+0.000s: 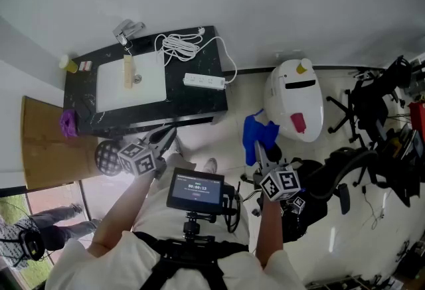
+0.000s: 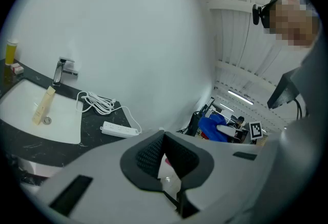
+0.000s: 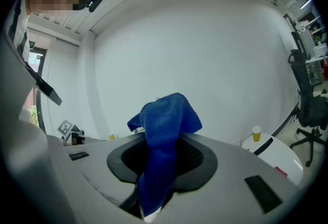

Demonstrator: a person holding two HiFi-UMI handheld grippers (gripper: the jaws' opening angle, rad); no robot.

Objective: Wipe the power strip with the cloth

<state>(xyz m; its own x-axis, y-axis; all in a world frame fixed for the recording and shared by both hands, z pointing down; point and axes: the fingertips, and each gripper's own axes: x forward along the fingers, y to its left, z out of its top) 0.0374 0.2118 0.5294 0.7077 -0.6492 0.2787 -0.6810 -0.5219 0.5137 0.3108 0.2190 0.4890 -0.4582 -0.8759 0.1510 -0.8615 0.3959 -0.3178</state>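
Between jaws of right claw (image 3: 163, 164), blue cloth (image 3: 165, 118)

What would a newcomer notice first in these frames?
The blue terry cloth pinched in the right gripper, held over the pale floor short of the counter. Next, the white power strip lying on the black marbled counter, right of the white sink basin, with its coiled white cord behind it. The left gripper is open and empty.
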